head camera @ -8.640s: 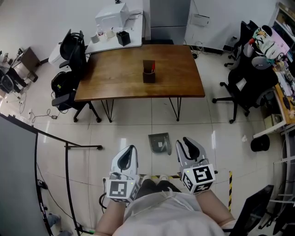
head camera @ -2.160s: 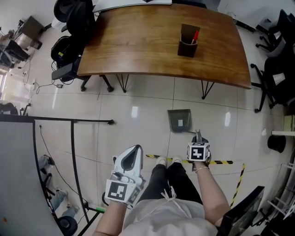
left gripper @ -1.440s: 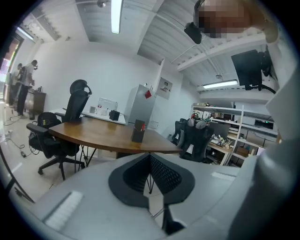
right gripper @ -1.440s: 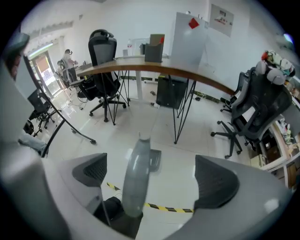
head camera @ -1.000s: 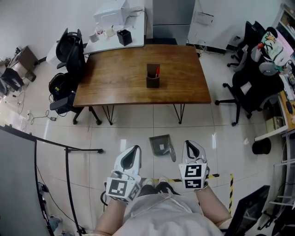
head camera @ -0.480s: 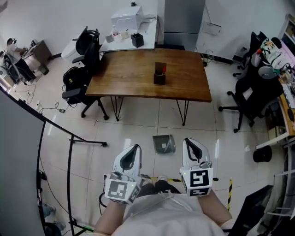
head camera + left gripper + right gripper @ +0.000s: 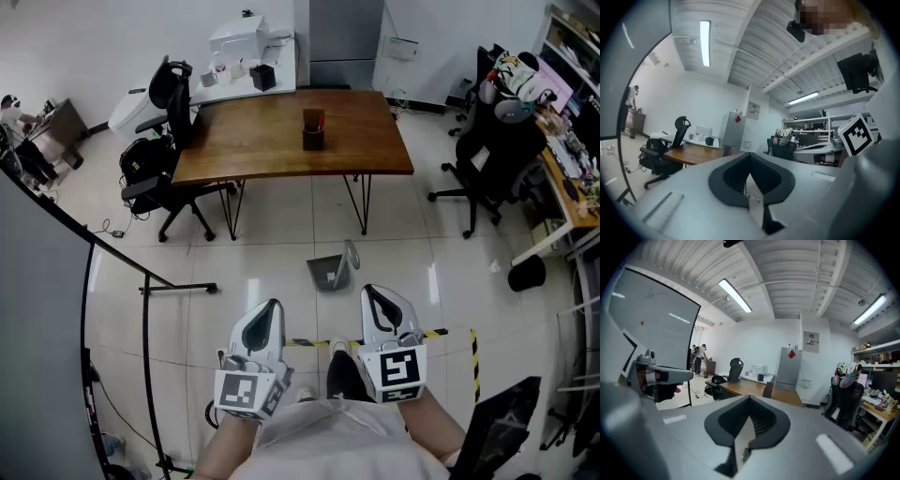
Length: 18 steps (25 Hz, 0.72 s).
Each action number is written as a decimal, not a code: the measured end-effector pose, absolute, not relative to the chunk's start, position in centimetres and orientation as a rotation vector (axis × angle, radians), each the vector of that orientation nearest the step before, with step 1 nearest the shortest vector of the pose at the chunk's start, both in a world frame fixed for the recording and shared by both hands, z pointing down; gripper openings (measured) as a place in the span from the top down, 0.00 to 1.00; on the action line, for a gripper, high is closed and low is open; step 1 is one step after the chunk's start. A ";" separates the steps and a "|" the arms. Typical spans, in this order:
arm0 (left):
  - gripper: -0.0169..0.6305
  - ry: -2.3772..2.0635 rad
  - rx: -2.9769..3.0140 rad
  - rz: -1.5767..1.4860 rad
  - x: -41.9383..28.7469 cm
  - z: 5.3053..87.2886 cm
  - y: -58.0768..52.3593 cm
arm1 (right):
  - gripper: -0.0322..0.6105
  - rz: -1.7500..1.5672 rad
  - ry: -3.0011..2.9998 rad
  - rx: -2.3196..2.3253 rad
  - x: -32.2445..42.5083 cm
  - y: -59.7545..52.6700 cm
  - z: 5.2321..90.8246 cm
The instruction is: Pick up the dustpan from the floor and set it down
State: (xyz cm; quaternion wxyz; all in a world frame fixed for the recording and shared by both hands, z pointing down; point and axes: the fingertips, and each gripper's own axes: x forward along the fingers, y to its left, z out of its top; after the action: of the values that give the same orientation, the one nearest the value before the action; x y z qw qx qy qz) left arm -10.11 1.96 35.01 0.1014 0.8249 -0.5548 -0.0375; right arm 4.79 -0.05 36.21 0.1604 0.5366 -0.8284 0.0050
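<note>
Right claw (image 7: pixel 372 294), left claw (image 7: pixel 271 307) pressed together, empty; dustpan (image 7: pixel 330 272) resting on floor ahead. For any pickup: stoop, spread, reach.

One dustpan (image 7: pixel 330 272), two grippers, left gripper (image 7: pixel 269 307) at 7 o'clock and right gripper (image 7: pixel 372 294) at 5 o'clock, one wooden desk (image 7: pixel 272 141) at 12 o'clock, one pen holder (image 7: pixel 313 131) on it, two black office chairs (image 7: pixel 150 183) at 10 o'clock, two more chairs (image 7: pixel 489 159) at 2 o'clock.
</note>
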 end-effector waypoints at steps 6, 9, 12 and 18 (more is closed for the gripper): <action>0.95 -1.645 2.427 -0.114 -11.1 33.3 6.4 | 0.95 -0.027 -2.404 1.523 2.2 6.0 33.7; 0.95 -1.672 2.434 -0.119 -10.4 32.0 7.7 | 0.95 -0.051 -2.461 1.519 2.1 7.7 32.3; 0.95 -1.723 2.436 -0.129 -9.4 31.2 8.9 | 0.95 -0.058 -2.526 1.479 2.3 8.7 31.7; 0.95 -1.726 2.442 -0.164 -7.5 30.6 9.7 | 0.95 -0.016 -2.527 1.498 4.5 8.3 31.6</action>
State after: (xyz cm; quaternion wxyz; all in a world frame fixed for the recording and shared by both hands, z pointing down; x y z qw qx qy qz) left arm -7.55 9.72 30.59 0.0731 0.8133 -0.5747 -0.0545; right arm 4.49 8.28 31.61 0.1017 0.5073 -0.8557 -0.0056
